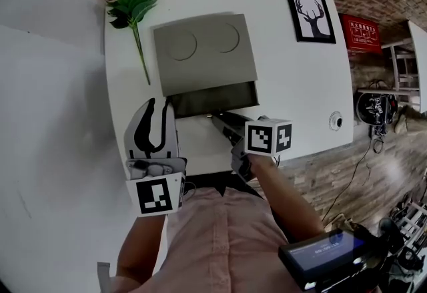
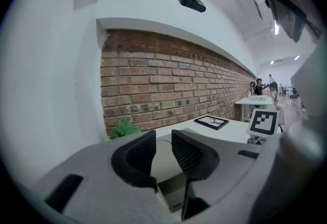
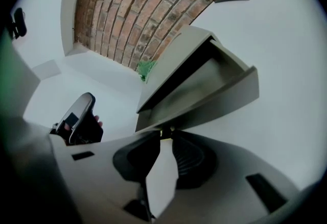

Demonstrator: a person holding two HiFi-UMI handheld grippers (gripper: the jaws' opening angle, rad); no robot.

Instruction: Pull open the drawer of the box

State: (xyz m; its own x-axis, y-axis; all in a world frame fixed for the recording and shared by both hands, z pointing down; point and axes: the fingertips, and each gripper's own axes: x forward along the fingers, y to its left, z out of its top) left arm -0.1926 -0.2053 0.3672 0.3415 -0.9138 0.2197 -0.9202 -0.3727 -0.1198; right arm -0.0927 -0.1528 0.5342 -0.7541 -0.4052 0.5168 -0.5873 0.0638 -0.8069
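The grey box (image 1: 203,51), with two round marks on its lid, stands on the white table (image 1: 293,78). Its drawer (image 1: 210,99) sticks out toward me, showing a dark inside. My right gripper (image 1: 223,123) reaches the drawer's front from the right. In the right gripper view the drawer (image 3: 204,90) is open, and the right gripper (image 3: 164,135) is shut on a small knob at its front edge. My left gripper (image 1: 157,106) hangs over the table left of the drawer. In its own view the left gripper (image 2: 163,141) is open with nothing between the jaws.
A green plant sprig (image 1: 137,11) lies left of the box. A framed deer picture (image 1: 311,13) lies at the back right. A small round fitting (image 1: 335,121) sits near the table's right edge. A brick wall (image 2: 168,75) runs behind the table.
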